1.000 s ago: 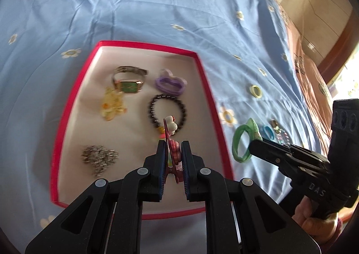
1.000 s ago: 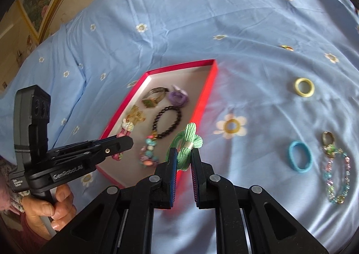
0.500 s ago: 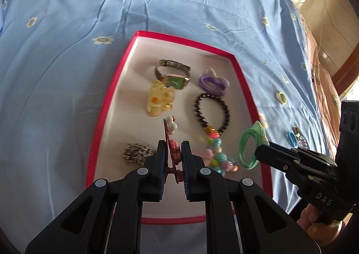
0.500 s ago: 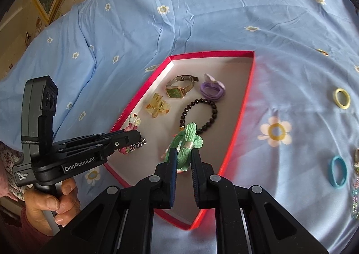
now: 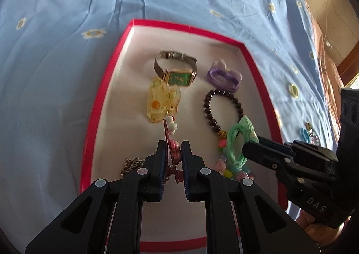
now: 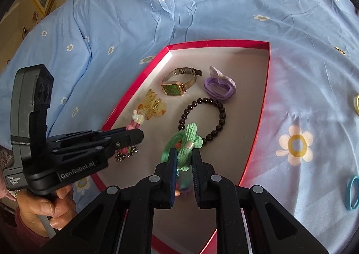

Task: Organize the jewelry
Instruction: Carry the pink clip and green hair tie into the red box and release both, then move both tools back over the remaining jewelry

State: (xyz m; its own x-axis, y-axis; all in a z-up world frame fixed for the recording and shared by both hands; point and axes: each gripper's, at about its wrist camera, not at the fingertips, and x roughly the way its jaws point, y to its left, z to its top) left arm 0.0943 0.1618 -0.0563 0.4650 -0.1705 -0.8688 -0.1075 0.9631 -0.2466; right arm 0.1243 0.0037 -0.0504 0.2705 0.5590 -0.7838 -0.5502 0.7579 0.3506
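A red-rimmed box (image 5: 107, 78) (image 6: 264, 101) lies on the blue bedspread. In it are a green-faced watch (image 5: 179, 74) (image 6: 177, 87), a yellow hair claw (image 5: 159, 101) (image 6: 152, 105), a purple hair tie (image 5: 224, 76) (image 6: 219, 85), a black bead bracelet (image 5: 211, 105) (image 6: 219, 117), a metal chain (image 5: 130, 163) and a pastel bead bracelet (image 5: 226, 171). My left gripper (image 5: 174, 153) (image 6: 134, 132) is shut on a red hair clip (image 5: 171, 141) with a white charm, above the box floor. My right gripper (image 6: 182, 159) (image 5: 249, 148) is shut on a green hair tie (image 6: 184, 141) (image 5: 235, 141) over the box.
On the bedspread to the right of the box lie a yellow ring (image 5: 293, 90) (image 6: 356, 103), a blue hair tie (image 6: 351, 193) (image 5: 304, 133) and a beaded keychain (image 5: 313, 137). A wooden bed frame and a wall stand beyond the bed.
Both grippers have moved over the box with their items and come lower and closer. The green hair tie came from outside the box's right rim to above the bead bracelets.
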